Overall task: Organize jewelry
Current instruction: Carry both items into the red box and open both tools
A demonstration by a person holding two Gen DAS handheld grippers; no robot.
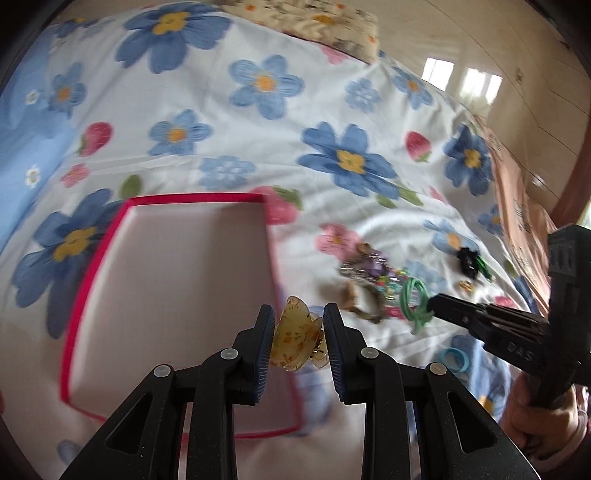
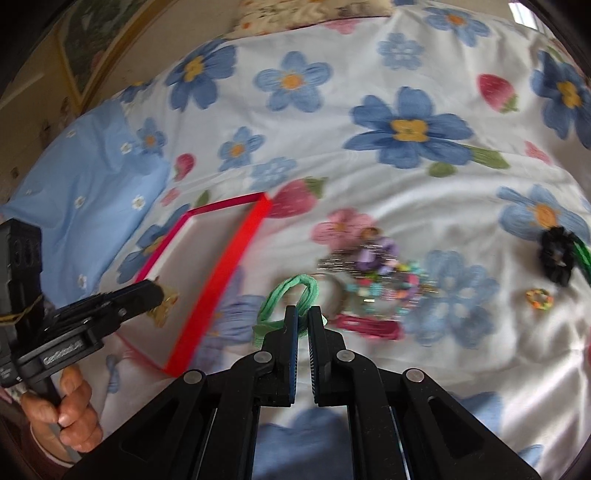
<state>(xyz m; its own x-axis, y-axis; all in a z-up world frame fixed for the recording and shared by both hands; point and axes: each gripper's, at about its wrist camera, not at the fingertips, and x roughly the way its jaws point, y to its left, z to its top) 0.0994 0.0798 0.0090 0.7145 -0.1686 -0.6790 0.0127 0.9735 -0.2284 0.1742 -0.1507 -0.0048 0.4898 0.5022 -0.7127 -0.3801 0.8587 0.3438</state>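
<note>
My left gripper (image 1: pixel 299 319) is shut on an amber speckled hair claw (image 1: pixel 295 334) and holds it over the right edge of a red-rimmed white tray (image 1: pixel 96 266). My right gripper (image 2: pixel 303 314) is shut on a green hair tie (image 2: pixel 291 290), at the left edge of a pile of beaded bracelets and clips (image 2: pixel 376 273). The right gripper also shows in the left wrist view (image 1: pixel 436 304), the left gripper in the right wrist view (image 2: pixel 155 291). The tray (image 2: pixel 221 266) lies left of the pile.
All lies on a flowered bedsheet (image 1: pixel 258 122). A black scrunchie (image 2: pixel 556 254), a small yellow ring (image 2: pixel 539 298) and a pink clip (image 2: pixel 369 325) lie to the right. A blue ring (image 1: pixel 455 360) lies near the right gripper. A pillow (image 1: pixel 325 22) is at the back.
</note>
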